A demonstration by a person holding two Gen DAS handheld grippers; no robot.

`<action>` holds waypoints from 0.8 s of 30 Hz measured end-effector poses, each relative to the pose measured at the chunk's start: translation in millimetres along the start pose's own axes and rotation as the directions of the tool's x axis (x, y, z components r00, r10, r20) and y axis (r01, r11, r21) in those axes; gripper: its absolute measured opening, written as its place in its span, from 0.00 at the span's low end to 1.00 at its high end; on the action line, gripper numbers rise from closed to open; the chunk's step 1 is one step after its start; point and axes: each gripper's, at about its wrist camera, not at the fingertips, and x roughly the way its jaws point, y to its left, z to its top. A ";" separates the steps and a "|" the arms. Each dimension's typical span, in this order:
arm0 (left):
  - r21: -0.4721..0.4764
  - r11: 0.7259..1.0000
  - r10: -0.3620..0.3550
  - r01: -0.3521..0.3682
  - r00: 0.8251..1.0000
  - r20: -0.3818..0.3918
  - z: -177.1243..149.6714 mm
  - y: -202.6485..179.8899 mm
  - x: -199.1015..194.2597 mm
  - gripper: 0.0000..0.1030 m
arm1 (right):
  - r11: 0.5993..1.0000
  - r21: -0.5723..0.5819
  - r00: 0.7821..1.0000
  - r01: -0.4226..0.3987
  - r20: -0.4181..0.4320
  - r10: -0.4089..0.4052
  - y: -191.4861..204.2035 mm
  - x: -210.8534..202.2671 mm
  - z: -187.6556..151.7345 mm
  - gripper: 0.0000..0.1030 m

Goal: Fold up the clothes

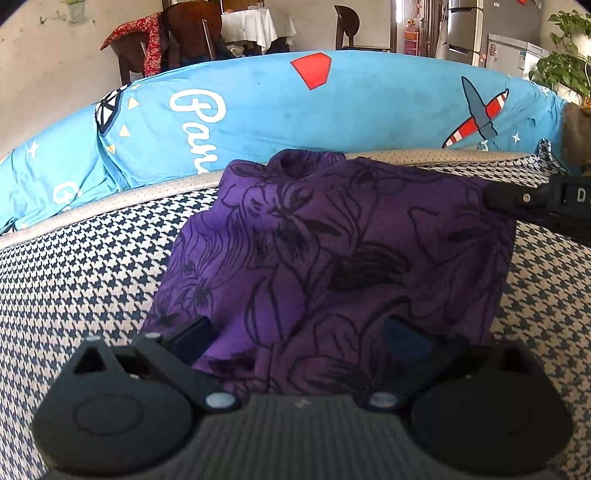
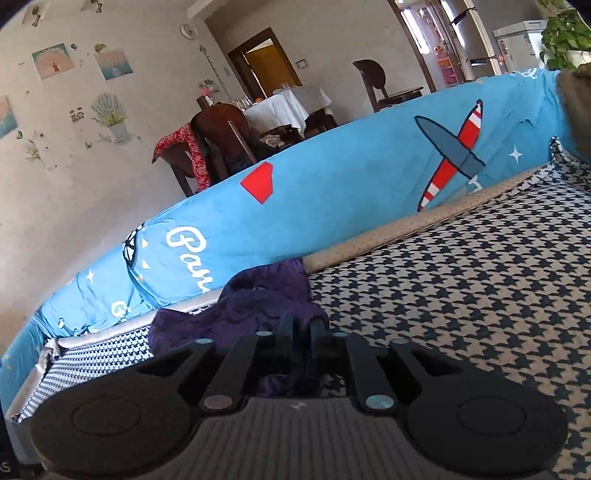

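A home: dining table (image 2: 291, 107) with wooden chairs (image 2: 221, 140), fridge (image 1: 463, 29), wall stickers (image 2: 110, 114), houseplant (image 1: 567, 55).

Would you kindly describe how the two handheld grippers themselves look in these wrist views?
The left gripper and the right gripper look alike: matte black plastic, ribbed central body, two rounded disc housings, angled linkage bars with silver rivets, and dark blue finger pads. No sleeves or cables show.

Houndstooth cover (image 1: 81, 266), blue printed bolster (image 1: 280, 107), dining chairs (image 2: 221, 136), potted plant (image 1: 565, 59)
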 end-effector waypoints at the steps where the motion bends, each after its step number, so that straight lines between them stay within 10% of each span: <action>1: -0.008 1.000 -0.003 0.003 1.000 0.001 -0.9 2.6 -1.5 1.00 | 1.000 0.001 1.000 0.002 0.003 -0.002 0.2 -0.5 0.4 0.18; 4: -0.041 0.999 -0.014 0.014 1.000 -0.001 -6.1 8.8 -7.8 1.00 | 1.000 0.017 0.999 0.021 0.029 -0.021 -1.9 -7.5 0.4 0.36; 11: -0.094 0.995 0.035 -0.030 0.998 0.054 -15.3 34.4 -37.2 1.00 | 0.999 0.024 0.995 0.026 0.094 -0.028 2.8 -38.4 -8.2 0.36; 24: -0.277 0.951 0.148 -0.139 0.989 0.010 -35.4 109.4 -59.6 1.00 | 0.966 -0.166 0.978 -0.198 0.031 0.206 69.1 -66.6 -72.7 0.36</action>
